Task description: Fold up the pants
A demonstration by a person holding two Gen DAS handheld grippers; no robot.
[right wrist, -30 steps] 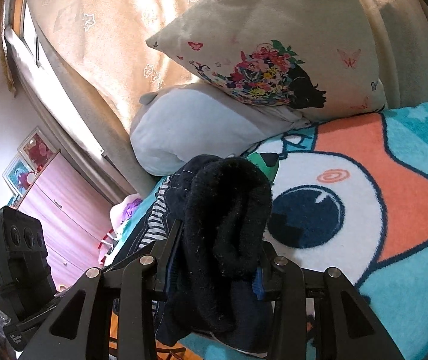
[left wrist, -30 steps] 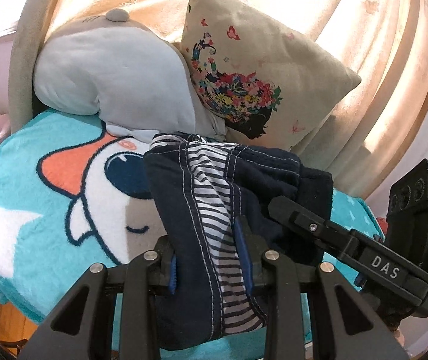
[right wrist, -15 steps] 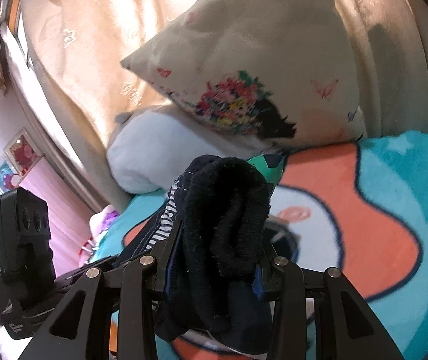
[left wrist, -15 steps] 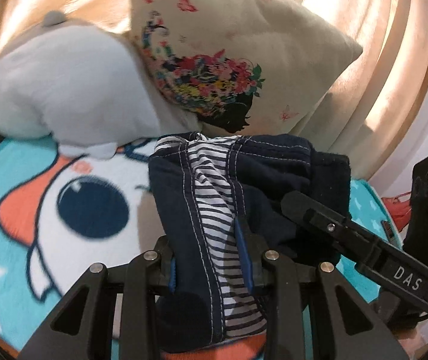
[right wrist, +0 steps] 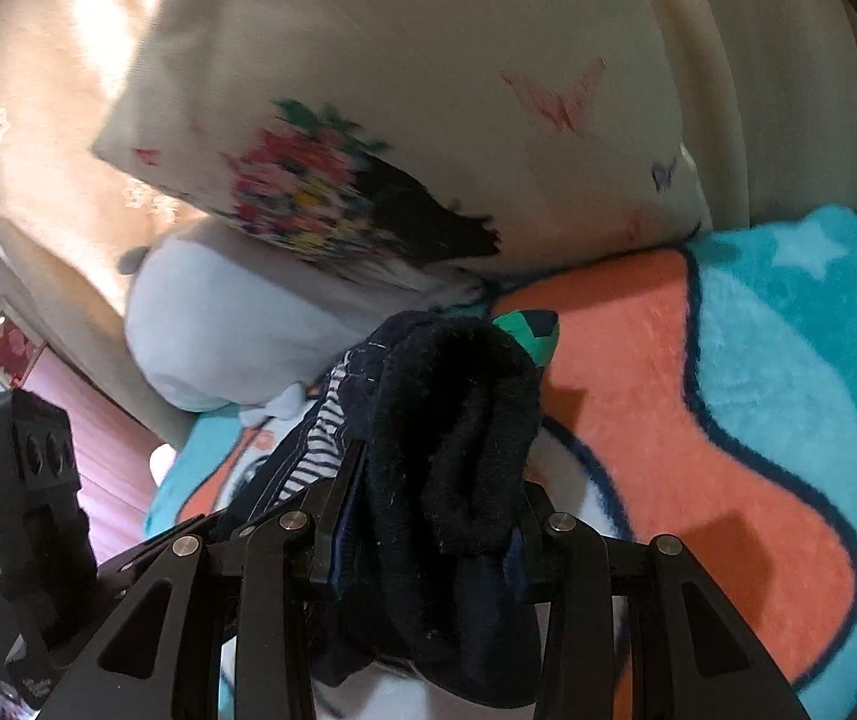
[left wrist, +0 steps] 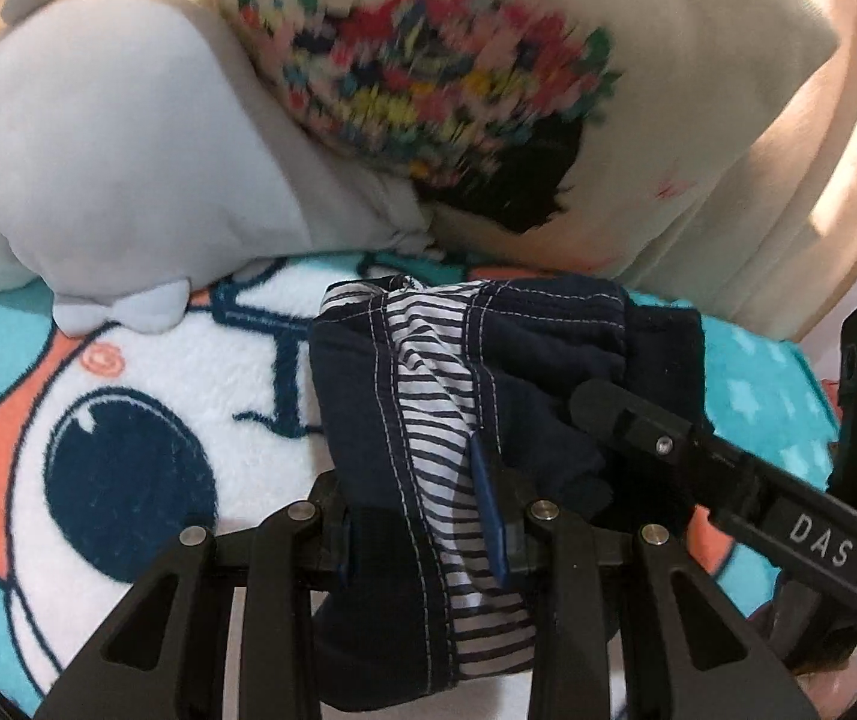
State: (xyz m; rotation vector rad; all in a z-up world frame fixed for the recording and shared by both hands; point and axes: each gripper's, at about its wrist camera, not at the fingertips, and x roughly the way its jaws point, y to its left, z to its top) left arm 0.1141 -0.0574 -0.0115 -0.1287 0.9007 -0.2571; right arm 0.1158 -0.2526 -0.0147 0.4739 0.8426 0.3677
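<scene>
Left wrist view: looks forward along its fingers, very near, facing the floral cushion (left wrist: 548,90).
Right wrist view: same manner, facing the cushion from the other side.
Shared: cushion, grey plush (left wrist: 98,150), blanket (right wrist: 788,390), pants (left wrist: 428,420).

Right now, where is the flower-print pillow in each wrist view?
Left wrist view: the flower-print pillow fills the top centre and right, beyond the pants.
Right wrist view: the pillow spans the top centre, above the pants.
Shared landmark: the pale grey plush lying against it.
</scene>
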